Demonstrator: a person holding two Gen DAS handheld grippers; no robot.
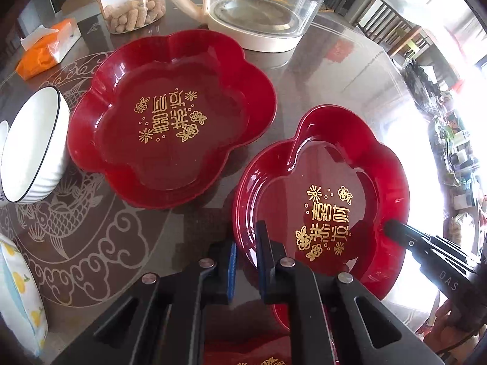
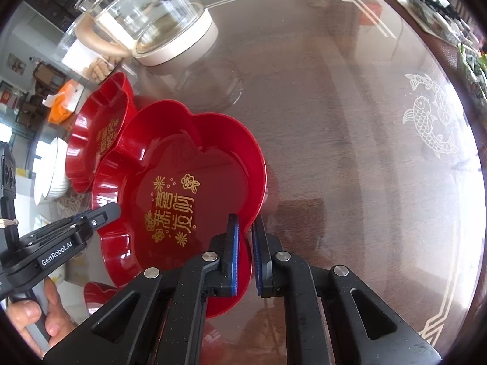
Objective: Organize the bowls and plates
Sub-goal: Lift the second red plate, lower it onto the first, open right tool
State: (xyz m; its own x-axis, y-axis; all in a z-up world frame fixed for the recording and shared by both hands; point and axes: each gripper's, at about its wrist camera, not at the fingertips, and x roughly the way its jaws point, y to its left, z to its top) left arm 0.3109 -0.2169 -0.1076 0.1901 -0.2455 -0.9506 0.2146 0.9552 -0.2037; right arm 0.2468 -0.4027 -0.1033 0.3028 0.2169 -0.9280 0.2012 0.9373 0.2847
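Note:
Two red flower-shaped plates with gold print are on the glass-topped table. The near red plate (image 1: 322, 182) (image 2: 182, 176) is held from both sides. My left gripper (image 1: 246, 243) is shut on its left rim and shows in the right wrist view at the plate's left edge (image 2: 103, 213). My right gripper (image 2: 245, 231) is shut on the opposite rim, and one of its fingers (image 1: 398, 232) shows at the plate's right edge. The far red plate (image 1: 170, 115) (image 2: 97, 133) lies just beyond, empty. A white bowl (image 1: 33, 146) (image 2: 51, 170) with a dark rim sits to its left.
A glass kettle on a cream base (image 1: 258, 15) (image 2: 158, 24) and a jar of peanuts (image 1: 131, 9) stand behind the plates. An orange tissue pack (image 1: 45, 45) lies at the far left, a patterned pack (image 1: 18, 289) at the near left. A person's hand (image 2: 30, 319) holds the left gripper.

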